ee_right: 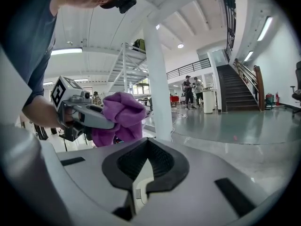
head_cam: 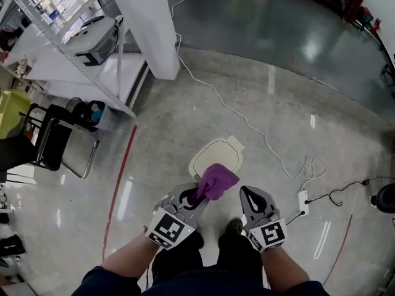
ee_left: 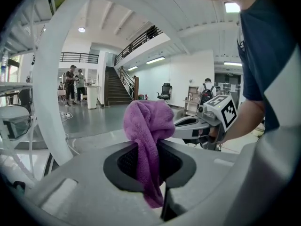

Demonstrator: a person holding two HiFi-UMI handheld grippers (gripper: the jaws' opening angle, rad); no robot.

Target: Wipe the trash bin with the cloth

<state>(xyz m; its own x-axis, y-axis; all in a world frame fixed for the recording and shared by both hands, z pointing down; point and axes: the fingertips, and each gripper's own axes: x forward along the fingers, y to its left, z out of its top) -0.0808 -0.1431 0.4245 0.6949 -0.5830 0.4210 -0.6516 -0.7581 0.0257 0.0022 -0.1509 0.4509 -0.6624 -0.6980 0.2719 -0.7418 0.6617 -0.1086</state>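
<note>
Head view, left gripper [head_cam: 196,197]: clamped on the purple cloth [head_cam: 217,181], held over the cream trash bin [head_cam: 217,154] on the floor.
Head view, right gripper [head_cam: 253,197]: jaws together, empty, just beside the cloth.
Head view, surroundings: white cable [head_cam: 247,124] and power strip [head_cam: 302,202] right of the bin; black chair [head_cam: 55,142] well to the left.
Left gripper view, jaws: pinching the cloth, which bunches above them.
Right gripper view, jaws: closed on nothing; white column [ee_right: 162,88] beyond.

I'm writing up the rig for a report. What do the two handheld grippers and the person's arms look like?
The left gripper and the right gripper both have light grey moulded shells, and their jaws are lined with black. Each carries a white cube printed with black square markers. The person wears dark navy short sleeves.
</note>
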